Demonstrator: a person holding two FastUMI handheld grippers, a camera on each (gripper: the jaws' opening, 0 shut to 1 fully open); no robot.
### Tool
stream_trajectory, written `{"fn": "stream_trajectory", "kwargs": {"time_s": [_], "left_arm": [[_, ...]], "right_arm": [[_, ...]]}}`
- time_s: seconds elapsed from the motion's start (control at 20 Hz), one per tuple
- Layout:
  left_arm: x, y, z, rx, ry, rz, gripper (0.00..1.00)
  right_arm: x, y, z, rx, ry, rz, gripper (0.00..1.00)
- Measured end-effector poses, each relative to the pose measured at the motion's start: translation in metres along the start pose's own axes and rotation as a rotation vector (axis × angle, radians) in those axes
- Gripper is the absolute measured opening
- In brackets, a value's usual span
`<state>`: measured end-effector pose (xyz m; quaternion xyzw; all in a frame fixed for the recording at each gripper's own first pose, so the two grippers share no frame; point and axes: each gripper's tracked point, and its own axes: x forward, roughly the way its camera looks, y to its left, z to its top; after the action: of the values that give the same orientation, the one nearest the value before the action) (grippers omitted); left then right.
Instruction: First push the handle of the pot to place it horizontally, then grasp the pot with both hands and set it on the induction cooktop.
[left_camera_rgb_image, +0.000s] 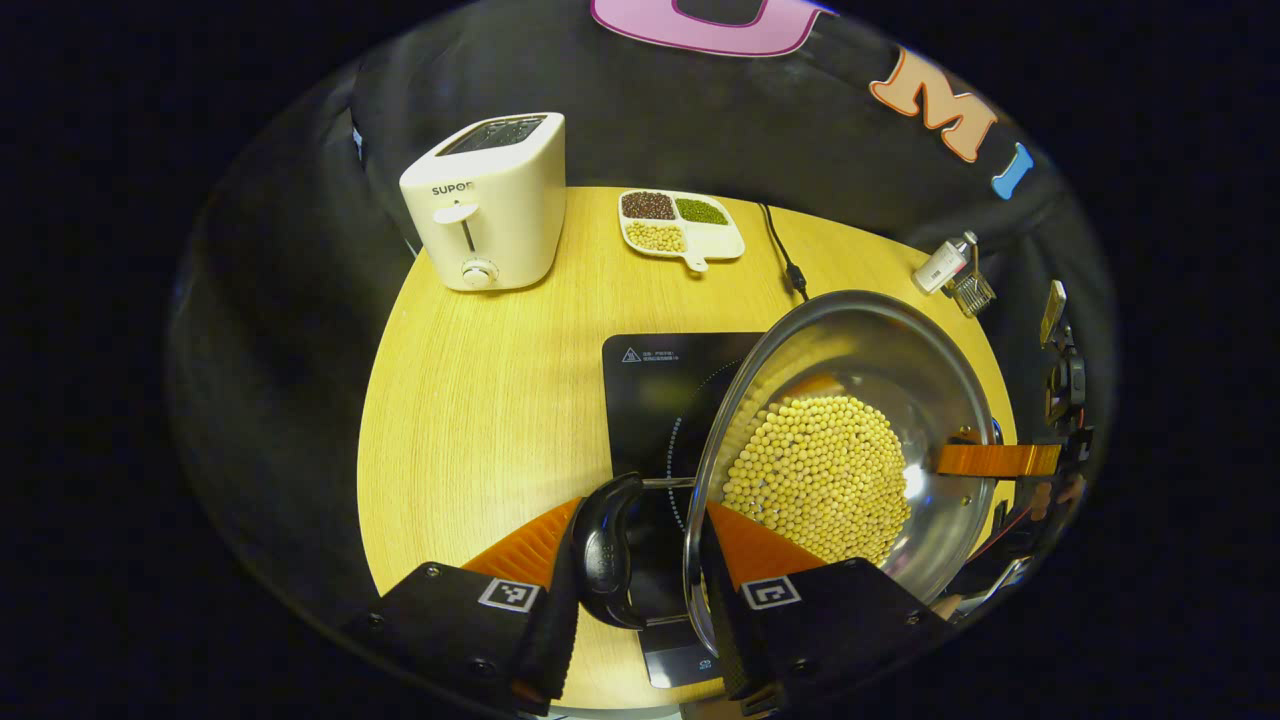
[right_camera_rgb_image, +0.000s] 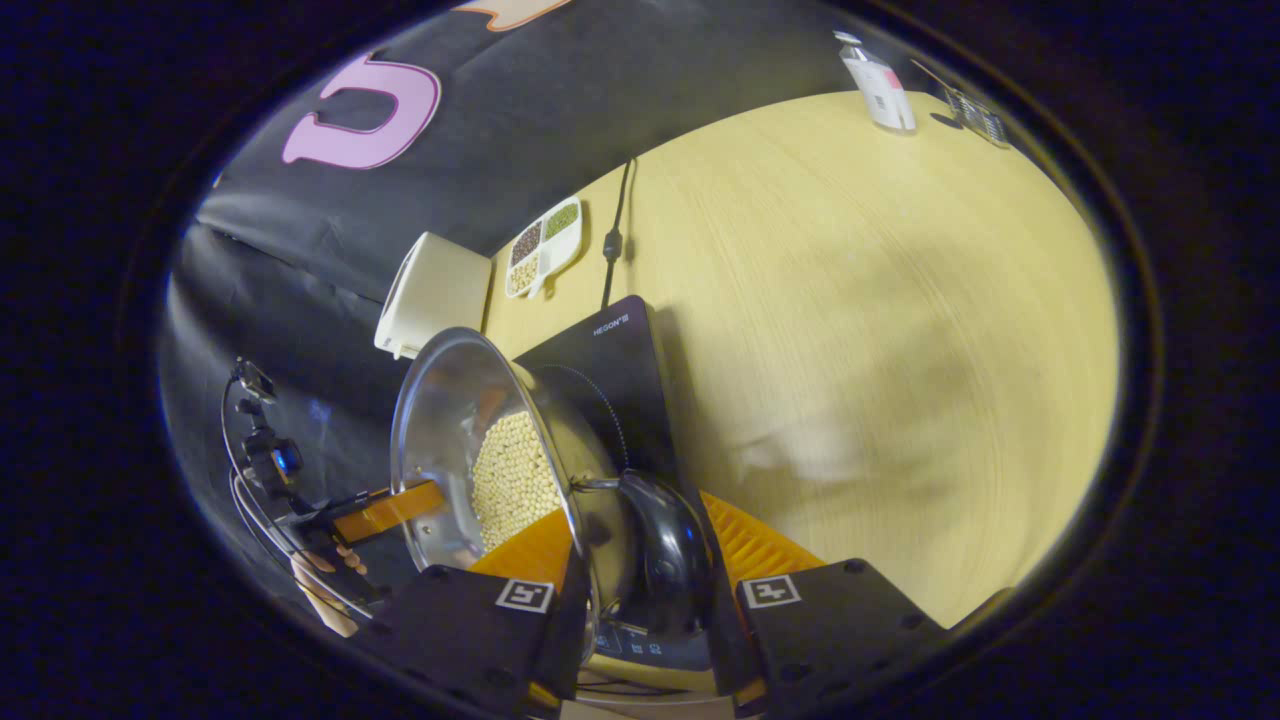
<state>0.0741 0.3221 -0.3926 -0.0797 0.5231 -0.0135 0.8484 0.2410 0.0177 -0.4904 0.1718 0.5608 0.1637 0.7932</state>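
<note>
- Two grippers grip one pot (left_camera_rgb_image: 850, 440), each at a side handle, with the pot held between them above the cooktop (left_camera_rgb_image: 665, 400)
- Left gripper (left_camera_rgb_image: 640, 575): fingers closed in from both sides on the pot's near black handle (left_camera_rgb_image: 605, 545); the pot rim crosses just inside one finger, the bowl lying ahead and to the right of the tips
- Right gripper (right_camera_rgb_image: 645, 585): fingers closed likewise on the other black handle (right_camera_rgb_image: 665, 555); the pot (right_camera_rgb_image: 480, 450) lies ahead and to the left of the tips, its mouth tilted towards the camera
- Pot: steel, part-filled with pale beans (left_camera_rgb_image: 820, 475); in the left gripper view, the opposite gripper's finger reaches the far rim at right
- Cooktop: black, flat on the table (left_camera_rgb_image: 480, 400), directly ahead of and beneath both sets of fingers; whether the pot base touches it cannot be told
- Toaster (left_camera_rgb_image: 490, 200): well ahead and left of the left gripper, at the table's far edge
- Divided dish (left_camera_rgb_image: 680, 225) of mixed beans: straight ahead, beyond the cooktop
- Cable (left_camera_rgb_image: 785, 255): just right of the dish
- Small bottle (left_camera_rgb_image: 945, 265): far ahead and right, at the table edge
</note>
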Motion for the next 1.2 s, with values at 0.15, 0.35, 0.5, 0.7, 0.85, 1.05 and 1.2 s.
{"fn": "stream_trajectory", "kwargs": {"time_s": [0.15,0.35,0.5,0.7,0.85,1.05,1.2], "left_arm": [[0.002,0.002,0.001,-0.006,-0.008,0.006,0.59],[0.007,0.003,0.002,-0.008,-0.015,0.005,0.60],[0.009,0.005,0.004,0.002,-0.036,0.006,0.60],[0.010,0.004,0.003,-0.002,-0.055,-0.003,0.63],[0.010,0.004,0.003,-0.013,-0.072,-0.010,0.63],[0.010,0.011,0.001,-0.018,-0.103,0.029,0.70],[0.002,0.004,0.003,-0.031,-0.174,0.023,0.98]], "right_arm": [[0.005,-0.001,0.002,0.000,-0.019,-0.002,0.54],[0.017,-0.001,0.004,0.001,-0.031,0.000,0.54],[0.017,0.000,0.007,-0.008,-0.042,0.007,0.54],[0.017,0.000,0.010,-0.018,-0.059,0.006,0.54],[0.017,-0.001,0.010,-0.025,-0.072,0.002,0.54],[0.010,0.001,0.013,-0.079,-0.119,0.009,0.52],[-0.011,0.002,0.023,-0.118,-0.208,0.003,0.96]]}}
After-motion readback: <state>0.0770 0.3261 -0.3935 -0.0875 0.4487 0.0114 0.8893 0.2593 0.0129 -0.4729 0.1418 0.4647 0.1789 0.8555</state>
